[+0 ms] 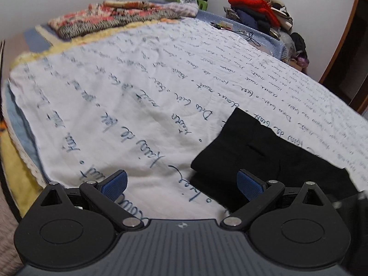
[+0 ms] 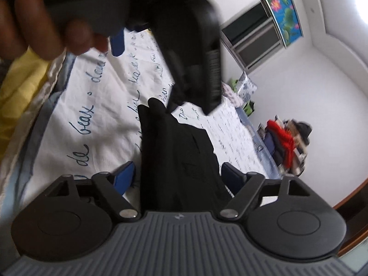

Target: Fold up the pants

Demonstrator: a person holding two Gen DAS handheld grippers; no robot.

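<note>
The right gripper [image 2: 177,179], fingers partly spread, straddles the folded black cloth pants [image 2: 177,151]; contact with the blue pads is unclear in the blurred view. The left gripper [image 1: 182,185], fingers wide and holding nothing, hovers just beside the pants, which lie on the bed's white script-printed sheet [image 1: 128,96]. Beyond the pants, a red-and-dark clothes heap [image 1: 257,11].

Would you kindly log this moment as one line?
left gripper: open, empty | right gripper: open around black pants, not pinched | pants on white bedsheet
</note>
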